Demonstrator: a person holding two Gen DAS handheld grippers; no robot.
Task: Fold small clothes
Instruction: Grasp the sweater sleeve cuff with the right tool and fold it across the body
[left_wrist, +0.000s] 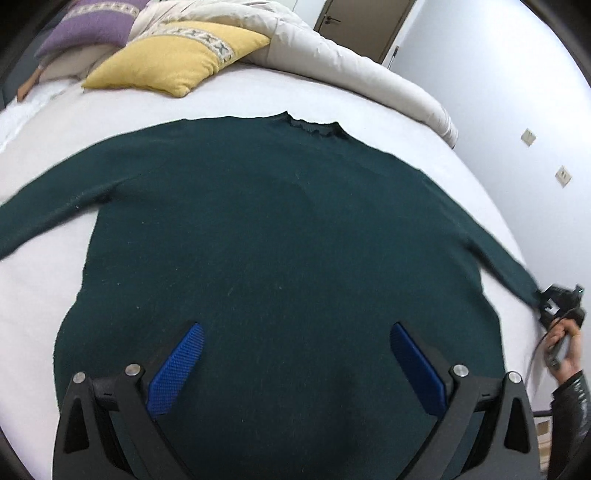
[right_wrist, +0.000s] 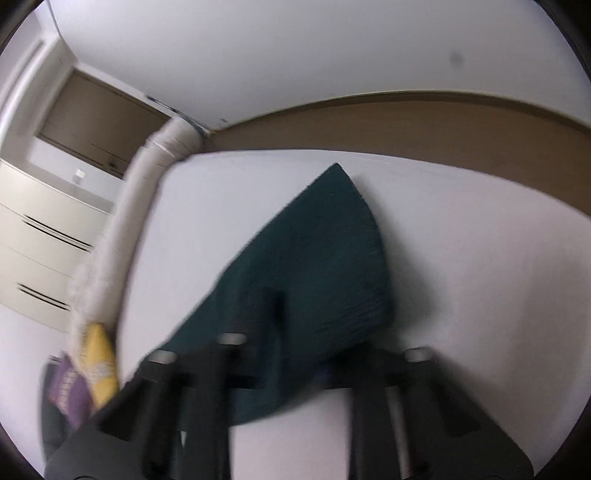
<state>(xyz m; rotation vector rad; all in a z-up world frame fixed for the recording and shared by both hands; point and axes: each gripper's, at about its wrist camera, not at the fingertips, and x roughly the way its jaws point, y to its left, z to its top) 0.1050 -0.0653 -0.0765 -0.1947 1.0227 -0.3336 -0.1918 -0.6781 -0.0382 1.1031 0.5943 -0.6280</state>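
Observation:
A dark green sweater (left_wrist: 277, 229) lies flat on the white bed (left_wrist: 258, 92), neck at the far side and both sleeves spread outward. My left gripper (left_wrist: 295, 326) hovers open over its lower body, blue pads (left_wrist: 177, 365) wide apart with nothing between them. At the right edge, my right gripper (left_wrist: 550, 301) is shut on the cuff of the right sleeve (left_wrist: 498, 258), with a hand (left_wrist: 565, 350) holding it. The right wrist view is blurred. There the sleeve (right_wrist: 325, 258) runs from the bed (right_wrist: 461, 240) into the right gripper (right_wrist: 306, 332) and hides its fingertips.
A yellow pillow (left_wrist: 173, 59) and a purple pillow (left_wrist: 88, 26) lie at the far left. A rolled cream duvet (left_wrist: 351, 66) lines the far edge. A door (left_wrist: 365, 26) stands behind it. White drawers (right_wrist: 44, 229) stand beside the bed.

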